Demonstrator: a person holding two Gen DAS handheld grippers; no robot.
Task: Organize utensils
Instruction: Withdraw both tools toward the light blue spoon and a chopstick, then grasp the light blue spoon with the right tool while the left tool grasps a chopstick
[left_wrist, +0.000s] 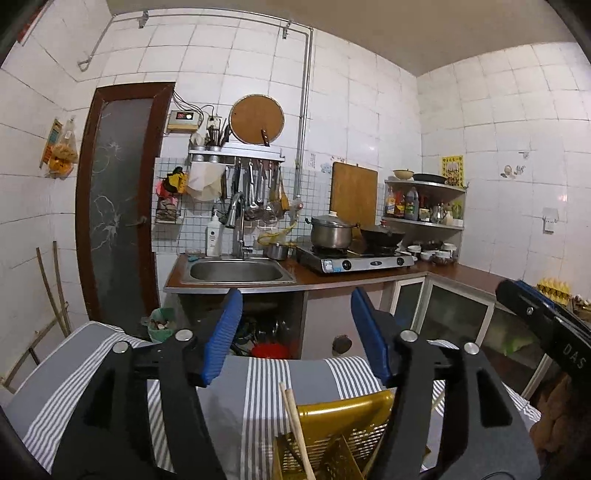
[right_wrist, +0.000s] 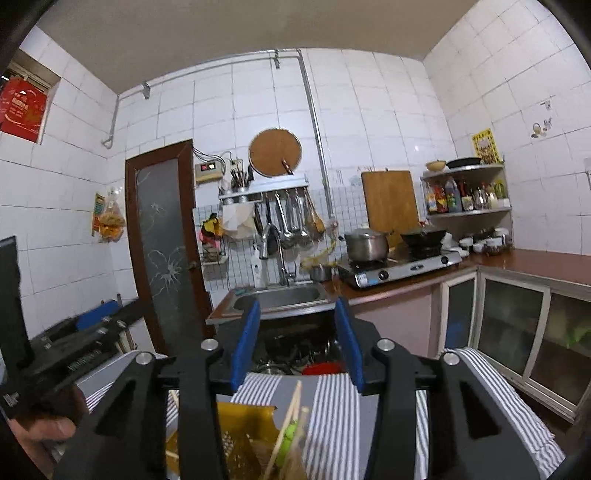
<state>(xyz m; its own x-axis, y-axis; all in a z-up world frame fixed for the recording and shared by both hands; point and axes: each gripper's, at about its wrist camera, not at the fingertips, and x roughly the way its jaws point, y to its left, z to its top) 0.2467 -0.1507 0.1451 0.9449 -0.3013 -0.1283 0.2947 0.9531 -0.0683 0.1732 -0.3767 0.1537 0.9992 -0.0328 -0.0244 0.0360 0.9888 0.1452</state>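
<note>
Both claws hang spread with nothing between their blue pads: the left gripper (left_wrist: 295, 332) and the right gripper (right_wrist: 297, 343) hover above a grey striped cloth (left_wrist: 266, 384). On the near part of that cloth stands a yellow utensil basket (left_wrist: 343, 435). In it a pair of wooden chopsticks (left_wrist: 293, 424) stands nearly upright, long axis vertical, upper tips leaning slightly left and away toward the far sink (left_wrist: 236, 271).

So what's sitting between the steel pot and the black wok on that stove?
In the left wrist view, nothing stands between the steel pot and the black wok; only a strip of stove shows, with the wooden board behind.
</note>
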